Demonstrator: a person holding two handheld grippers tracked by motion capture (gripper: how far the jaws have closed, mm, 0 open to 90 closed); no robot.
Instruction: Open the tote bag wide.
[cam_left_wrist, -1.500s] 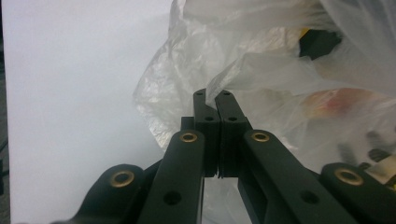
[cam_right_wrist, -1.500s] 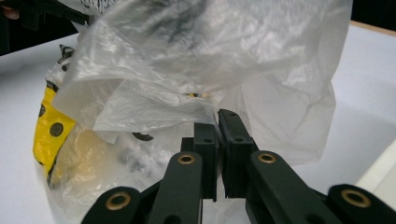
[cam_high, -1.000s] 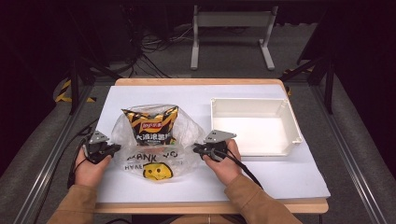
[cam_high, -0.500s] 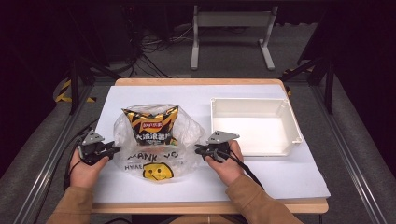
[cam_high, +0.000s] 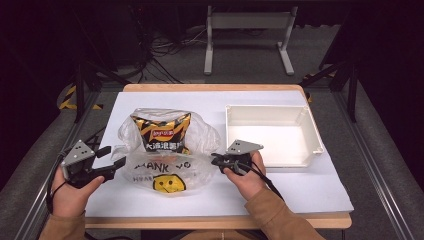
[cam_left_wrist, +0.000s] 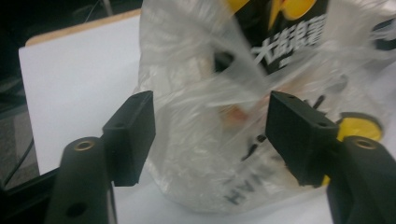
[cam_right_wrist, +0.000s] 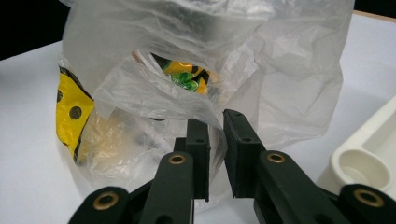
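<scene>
High view: the left gripper (cam_high: 107, 159) sits lifted at the table's (cam_high: 320, 192) left edge, its jaws just having opened, spread clear of the plastic bag (cam_high: 167, 152) lying at the front centre. The right gripper (cam_high: 217, 161) pinches the bag's right edge. A white tray (cam_high: 315, 137) lies at the right.

Left gripper view: jaws spread, bag film between them, untouched.

Right gripper view: jaws nearly together on film.

Beyond, dark floor and cables.
</scene>
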